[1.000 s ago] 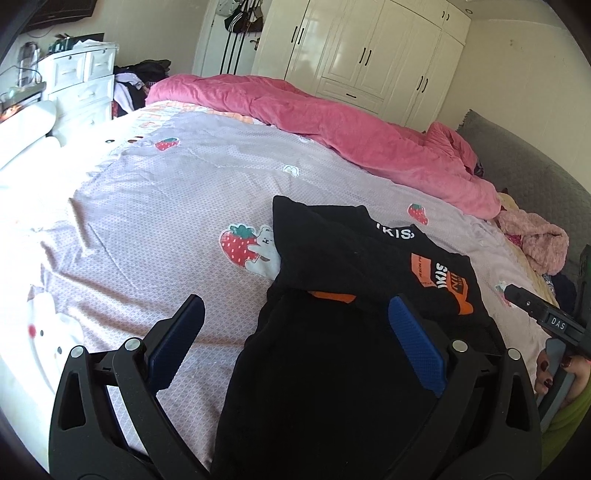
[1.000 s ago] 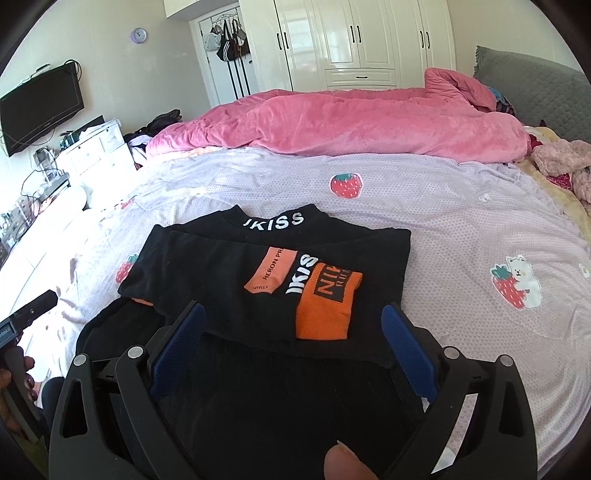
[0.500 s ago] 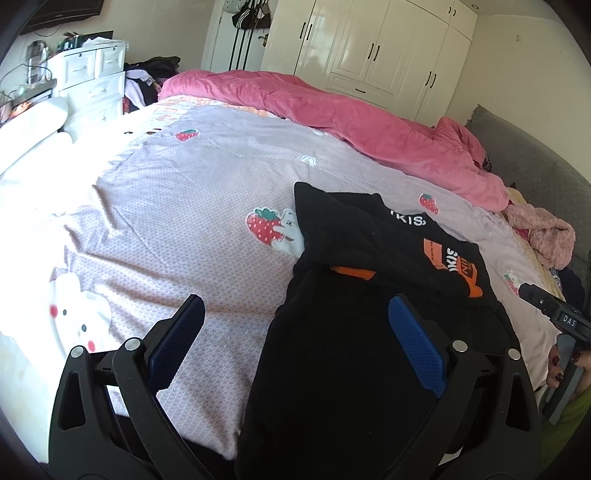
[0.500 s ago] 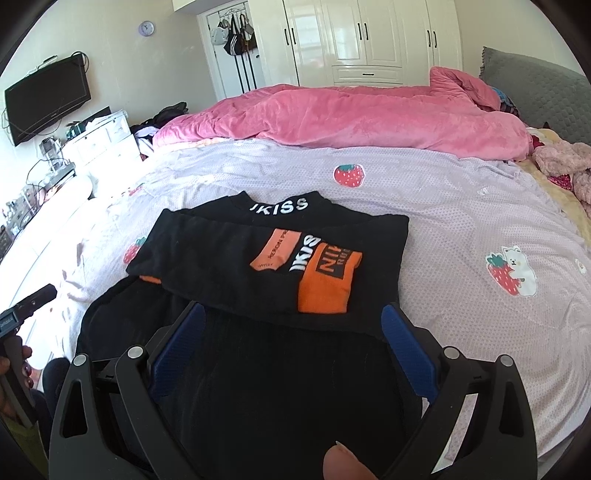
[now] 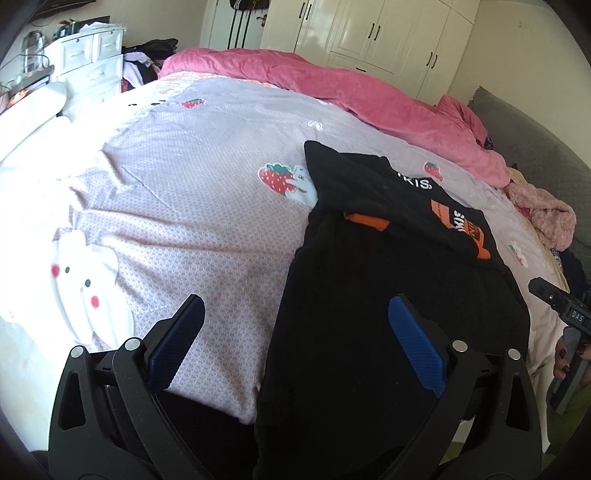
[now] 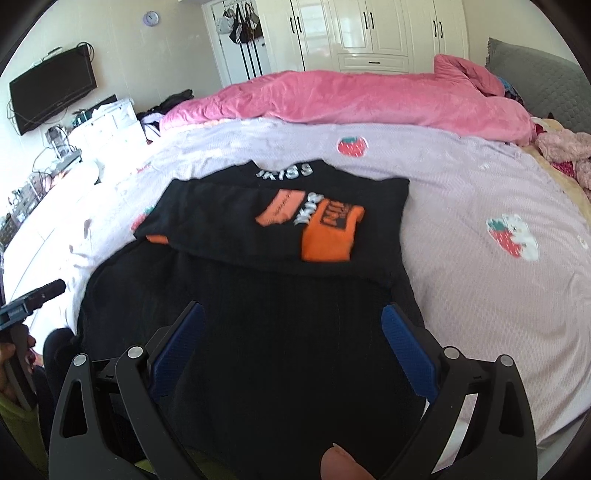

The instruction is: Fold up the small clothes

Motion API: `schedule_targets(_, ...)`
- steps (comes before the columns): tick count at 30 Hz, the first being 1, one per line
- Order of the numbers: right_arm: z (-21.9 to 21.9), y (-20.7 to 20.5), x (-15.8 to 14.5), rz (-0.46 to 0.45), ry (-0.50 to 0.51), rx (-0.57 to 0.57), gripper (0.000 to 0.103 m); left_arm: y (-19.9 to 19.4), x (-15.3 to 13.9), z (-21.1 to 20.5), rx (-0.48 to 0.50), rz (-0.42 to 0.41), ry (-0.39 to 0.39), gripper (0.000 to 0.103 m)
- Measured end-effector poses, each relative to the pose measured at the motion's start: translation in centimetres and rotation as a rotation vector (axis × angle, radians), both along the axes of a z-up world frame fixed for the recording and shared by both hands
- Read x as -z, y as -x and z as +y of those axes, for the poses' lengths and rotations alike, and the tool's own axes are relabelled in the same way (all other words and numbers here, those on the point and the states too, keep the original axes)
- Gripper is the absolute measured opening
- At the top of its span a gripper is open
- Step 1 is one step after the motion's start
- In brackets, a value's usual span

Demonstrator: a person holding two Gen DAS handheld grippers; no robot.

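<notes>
From the left wrist, the left gripper (image 5: 295, 332) is spreading wide and pinching nothing. The black shirt (image 5: 399, 280) is lying on the lilac bedsheet (image 5: 192, 206), near the bed's edge.

From the right wrist, the right gripper (image 6: 291, 341) is gaping wide over the shirt (image 6: 266, 295), pinching nothing. A pink blanket (image 6: 351, 99) is lying behind.

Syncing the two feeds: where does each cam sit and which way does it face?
Left wrist: on the left gripper, open, over the near bed edge, facing across the black garment to the wardrobe; the other hand shows.
Right wrist: on the right gripper, open, above the garment, facing the pink duvet; a fingertip shows.
Shared: garment, duvet, wardrobe.
</notes>
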State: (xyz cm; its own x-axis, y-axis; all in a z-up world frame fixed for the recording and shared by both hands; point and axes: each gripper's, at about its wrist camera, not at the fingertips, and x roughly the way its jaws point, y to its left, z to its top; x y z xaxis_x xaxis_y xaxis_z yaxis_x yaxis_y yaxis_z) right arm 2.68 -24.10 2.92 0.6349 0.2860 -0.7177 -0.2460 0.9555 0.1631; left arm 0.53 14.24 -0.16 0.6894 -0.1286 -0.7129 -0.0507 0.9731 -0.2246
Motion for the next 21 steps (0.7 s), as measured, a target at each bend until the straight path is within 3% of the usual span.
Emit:
schedule_targets(14, -1.7, 2.0, 2.3, 0.067, 0.046, 0.041, 0.096, 2.0, 2.2, -1.4, 0.088, 0.061, 0.032, 0.093)
schedule_targets(21, -2.8, 2.7, 2.4, 0.068, 0.072, 0.058, 0.096, 2.1, 3.0, -1.3, 0.120, 0.088, 0.070, 0.072)
